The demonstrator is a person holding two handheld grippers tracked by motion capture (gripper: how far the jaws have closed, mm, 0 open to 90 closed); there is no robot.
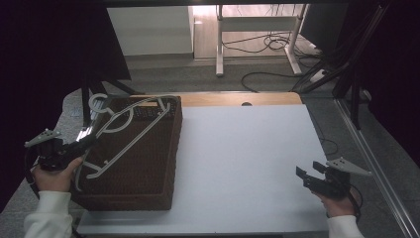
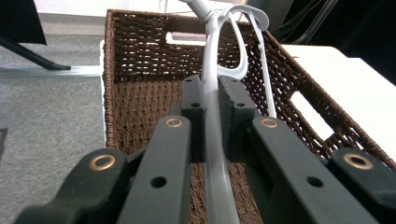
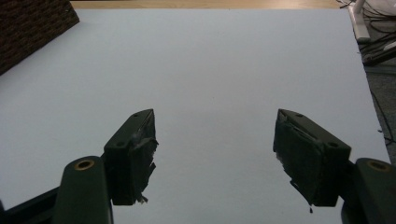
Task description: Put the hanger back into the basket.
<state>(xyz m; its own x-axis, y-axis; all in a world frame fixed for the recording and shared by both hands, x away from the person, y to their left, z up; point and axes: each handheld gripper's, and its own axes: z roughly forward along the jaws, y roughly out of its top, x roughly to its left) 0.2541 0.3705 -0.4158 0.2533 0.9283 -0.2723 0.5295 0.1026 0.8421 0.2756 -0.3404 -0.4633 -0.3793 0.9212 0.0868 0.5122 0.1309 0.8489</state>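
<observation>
The left gripper (image 1: 81, 140) sits at the left edge of the surface (image 1: 247, 163), held in the person's left hand (image 1: 54, 173), and its jaws are closed on a grey plastic hanger (image 1: 130, 133). In the left gripper view the two black jaws press from both sides on one thin arm of the hanger (image 2: 212, 116), which runs straight up between them toward the curved neck and hook at the top of the picture. From the high view the hanger lies tilted over the open top of a dark brown woven basket (image 1: 148, 183), its hook near the basket's far left corner and its lower bar reaching down toward the left gripper. The basket (image 2: 140, 70) stands on the left part of the surface, and the left gripper view shows its woven floor and its cut-out handle in the far wall. The right gripper (image 1: 308, 176) is held in the right hand (image 1: 339, 203) near the right front corner of the surface, well apart from the basket. Its jaws stand wide open with nothing between them; in the right gripper view (image 3: 215, 154) they frame bare white surface (image 3: 210, 70), with a corner of the basket (image 3: 32, 28) at the upper left.
</observation>
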